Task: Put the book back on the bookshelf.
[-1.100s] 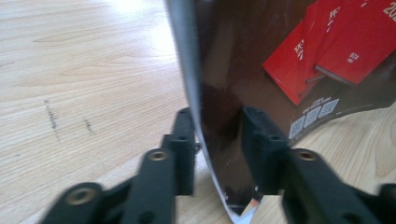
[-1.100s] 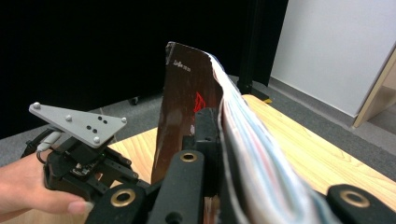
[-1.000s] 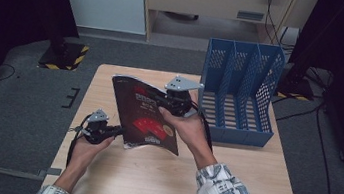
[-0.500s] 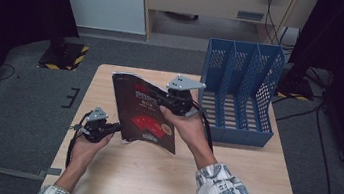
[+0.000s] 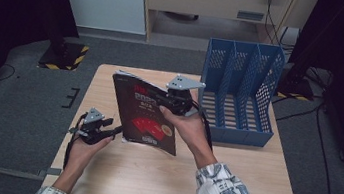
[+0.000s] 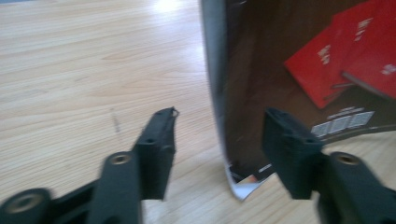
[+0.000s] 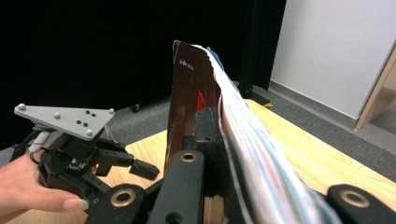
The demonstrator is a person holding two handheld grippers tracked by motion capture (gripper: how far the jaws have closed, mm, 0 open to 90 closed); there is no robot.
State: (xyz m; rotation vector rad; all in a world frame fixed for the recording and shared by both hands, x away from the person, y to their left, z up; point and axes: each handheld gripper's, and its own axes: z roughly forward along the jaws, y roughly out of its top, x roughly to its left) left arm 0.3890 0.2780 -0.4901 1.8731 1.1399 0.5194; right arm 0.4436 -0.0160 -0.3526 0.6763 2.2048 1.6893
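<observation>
- Grey carpeted floor surrounds a light wooden tabletop; dark surroundings left and right, pale cabinet at the back.
- Blue file rack with upright dividers stands on the tabletop's far right part, its perforated sides facing the room.
- Dark-covered magazine with red graphics is held upright and tilted near the tabletop's centre, just left of the rack; its lower corner sits close to the wood, pages fanning pale along one edge in the right gripper view.
- Right gripper, grey three-cornered plate on top, has its jaws clamped on the magazine's upper right edge; the right gripper view shows cover and page block pinched between them.
- Left gripper sits low at the magazine's lower left corner. Its jaws have just been opening and stand apart; the magazine's edge lies between them, clear of both pads as far as the left gripper view shows.
</observation>
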